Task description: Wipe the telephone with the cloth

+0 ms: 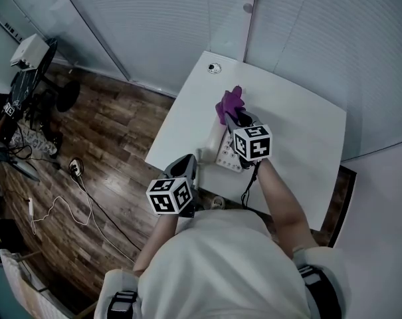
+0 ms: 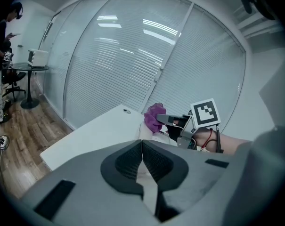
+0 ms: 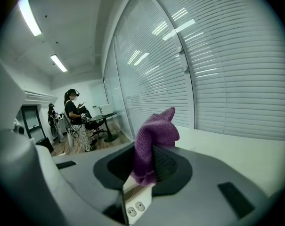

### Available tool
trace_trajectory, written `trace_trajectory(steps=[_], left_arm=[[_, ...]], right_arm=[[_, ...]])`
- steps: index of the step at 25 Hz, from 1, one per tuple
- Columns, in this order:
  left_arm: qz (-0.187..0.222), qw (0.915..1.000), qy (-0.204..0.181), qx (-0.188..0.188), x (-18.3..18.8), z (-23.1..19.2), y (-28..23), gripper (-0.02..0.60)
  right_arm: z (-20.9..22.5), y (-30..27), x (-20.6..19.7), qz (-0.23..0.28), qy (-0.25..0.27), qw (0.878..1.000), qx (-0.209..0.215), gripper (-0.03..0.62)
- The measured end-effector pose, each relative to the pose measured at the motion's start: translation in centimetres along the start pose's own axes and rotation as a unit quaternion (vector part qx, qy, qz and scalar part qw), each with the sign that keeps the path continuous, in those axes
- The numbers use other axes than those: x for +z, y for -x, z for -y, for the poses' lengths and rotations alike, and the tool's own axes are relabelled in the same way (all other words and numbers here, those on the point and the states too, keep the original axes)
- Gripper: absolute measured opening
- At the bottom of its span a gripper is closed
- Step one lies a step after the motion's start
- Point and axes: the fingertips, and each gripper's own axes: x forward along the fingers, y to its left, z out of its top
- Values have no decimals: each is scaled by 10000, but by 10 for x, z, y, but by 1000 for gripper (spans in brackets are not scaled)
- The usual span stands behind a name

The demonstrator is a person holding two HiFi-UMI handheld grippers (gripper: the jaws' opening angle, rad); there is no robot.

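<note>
The right gripper (image 3: 147, 166) is clenched on a purple cloth (image 3: 154, 135): the cloth is pinched between its pads, with a bunched end sticking up past the fingertips and a short end hanging below. It hangs over the far end of the telephone (image 1: 228, 157). The telephone's white keypad shows directly under the jaws in the right gripper view, and whether the cloth touches the telephone cannot be told. The left gripper (image 2: 142, 157) has its jaws pressed together with nothing between them. It is held on the near left of the telephone, beside the handset and apart from it. The telephone lies on a white counter (image 1: 300, 131), close to the counter's near edge, and a dark cord runs from it toward the person. Well beyond the telephone, at the counter's far corner, sits a small round fitting (image 1: 214, 67). Behind the telephone stand glass walls with slatted blinds (image 3: 217, 55). Far to its left, across the wooden floor (image 1: 114, 131), a person (image 3: 75, 108) stands by a round table.
</note>
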Motion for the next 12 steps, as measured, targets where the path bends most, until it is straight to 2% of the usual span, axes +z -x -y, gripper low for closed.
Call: trace_trajectory(steps=[12], left_arm=[[-140, 9992, -266, -265, 12, -9, -9, 23]], right_arm=[[12, -18, -14, -206, -126, 9989, -408, 100]])
